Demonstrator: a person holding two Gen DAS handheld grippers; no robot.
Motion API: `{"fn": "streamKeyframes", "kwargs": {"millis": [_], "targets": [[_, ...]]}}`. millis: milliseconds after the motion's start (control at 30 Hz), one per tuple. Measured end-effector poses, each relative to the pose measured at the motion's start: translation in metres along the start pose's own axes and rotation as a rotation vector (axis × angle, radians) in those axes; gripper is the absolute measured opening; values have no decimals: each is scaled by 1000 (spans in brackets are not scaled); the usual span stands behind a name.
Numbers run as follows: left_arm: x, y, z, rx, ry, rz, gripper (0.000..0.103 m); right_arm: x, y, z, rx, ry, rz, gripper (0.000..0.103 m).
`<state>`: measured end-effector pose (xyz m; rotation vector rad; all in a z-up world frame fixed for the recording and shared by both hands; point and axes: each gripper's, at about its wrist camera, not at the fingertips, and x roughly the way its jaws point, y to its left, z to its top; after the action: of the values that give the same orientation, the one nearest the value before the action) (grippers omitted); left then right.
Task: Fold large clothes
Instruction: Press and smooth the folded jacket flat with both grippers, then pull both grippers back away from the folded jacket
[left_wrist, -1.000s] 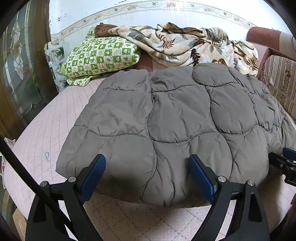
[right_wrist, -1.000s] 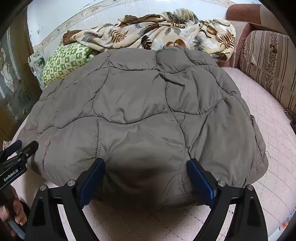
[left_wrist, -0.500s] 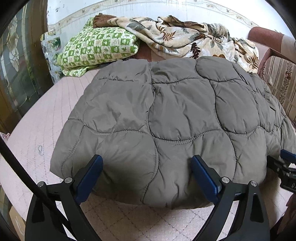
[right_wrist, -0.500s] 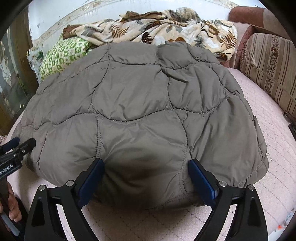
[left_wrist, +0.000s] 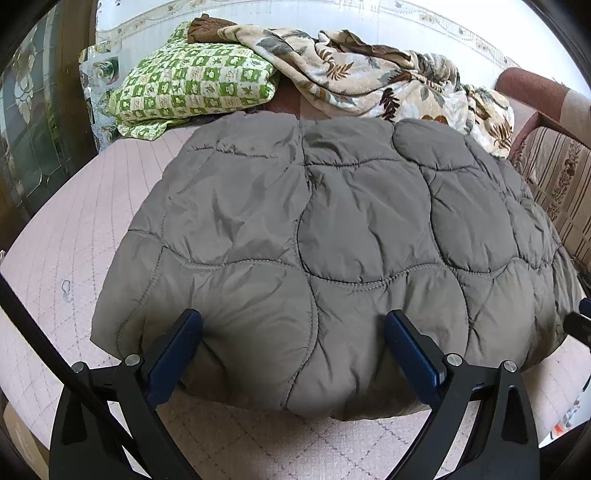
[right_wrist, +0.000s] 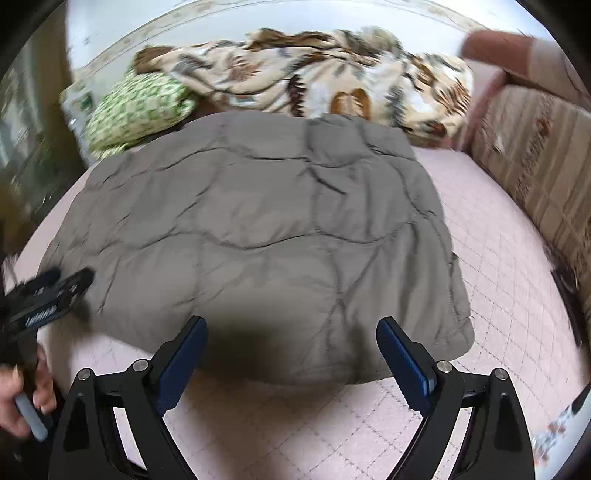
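The grey quilted jacket (left_wrist: 332, 251) lay folded into a thick pad on the pink bed (left_wrist: 74, 229), its near edge toward both tools. The left tongs (left_wrist: 293, 343) stood wide open, both pads pressed against that near edge without gripping it. The right tongs (right_wrist: 291, 347) were wide open too, just short of the jacket, holding nothing. Behind lay a green pillow (left_wrist: 192, 85) and a leaf-print blanket (left_wrist: 369, 77), with a striped sofa (right_wrist: 535, 155) alongside.

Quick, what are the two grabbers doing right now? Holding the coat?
Left gripper: open, fingers pressed against the coat edge, gripping nothing.
Right gripper: open, holding nothing.
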<state>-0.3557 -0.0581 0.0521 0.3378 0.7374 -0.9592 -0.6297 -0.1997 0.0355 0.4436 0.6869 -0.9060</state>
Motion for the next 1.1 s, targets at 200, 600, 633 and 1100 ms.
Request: {"fn": "streamKeyframes", "kwargs": {"millis": [200,600,633,1100], "targets": [[0,9,3,-24,-9,11,99,30,-21,5,99,36,-42,95],[23,-2,7,12,23,51,103,60,-15,2,86,90,-55,103],[23,-2,7,12,22,50,103,60,-15,3,86,86,-58,103],[-39,17,-2,-87,-94,-13,103,-17,6,-5,50,-157,44,102]]}}
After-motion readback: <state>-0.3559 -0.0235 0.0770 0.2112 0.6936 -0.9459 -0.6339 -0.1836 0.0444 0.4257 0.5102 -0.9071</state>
